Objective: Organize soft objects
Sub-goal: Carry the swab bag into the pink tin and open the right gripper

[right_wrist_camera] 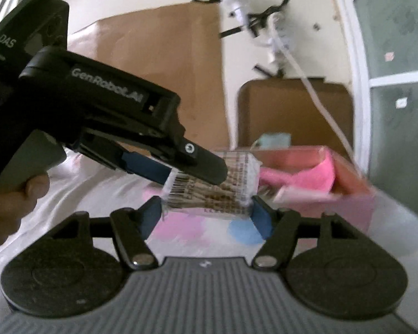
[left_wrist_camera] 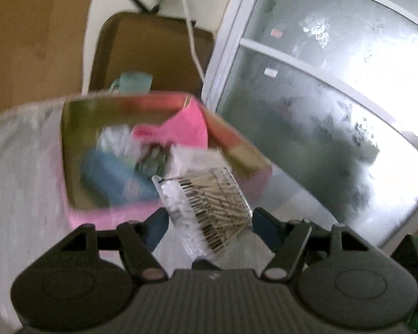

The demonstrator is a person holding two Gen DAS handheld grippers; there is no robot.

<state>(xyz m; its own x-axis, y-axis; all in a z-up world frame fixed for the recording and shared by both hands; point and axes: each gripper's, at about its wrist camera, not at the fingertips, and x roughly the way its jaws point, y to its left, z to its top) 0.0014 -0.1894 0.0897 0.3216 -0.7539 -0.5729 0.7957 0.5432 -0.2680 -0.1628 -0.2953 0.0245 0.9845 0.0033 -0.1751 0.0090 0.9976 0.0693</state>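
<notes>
1. Cotton-swab packet (left_wrist_camera: 206, 211): clear plastic, barcoded, white tips and wooden stems visible inside. Held up off the counter, just short of the pink box; both tools are on it at once.
2. Left gripper (right_wrist_camera: 193, 171): fingers narrowed onto the packet's upper part, gripping from above and the side. A hand (right_wrist_camera: 11, 194) holds its handle.
3. Right gripper (right_wrist_camera: 206, 214): fingers moderately wide, each blue pad at an end of the packet; whether they press or merely bracket it, I cannot tell.
4. Pink box (left_wrist_camera: 253, 156): open-topped, already holding a pink cloth (left_wrist_camera: 186, 128), something blue and other blurred items.
5. Counter (left_wrist_camera: 22, 150): pale cover.
6. Handling advice: this looks like a handover. One tool should let go fully before the other carries on, or the thin plastic may tear. Lift clear of the box rim, then lower onto a free spot inside.
</notes>
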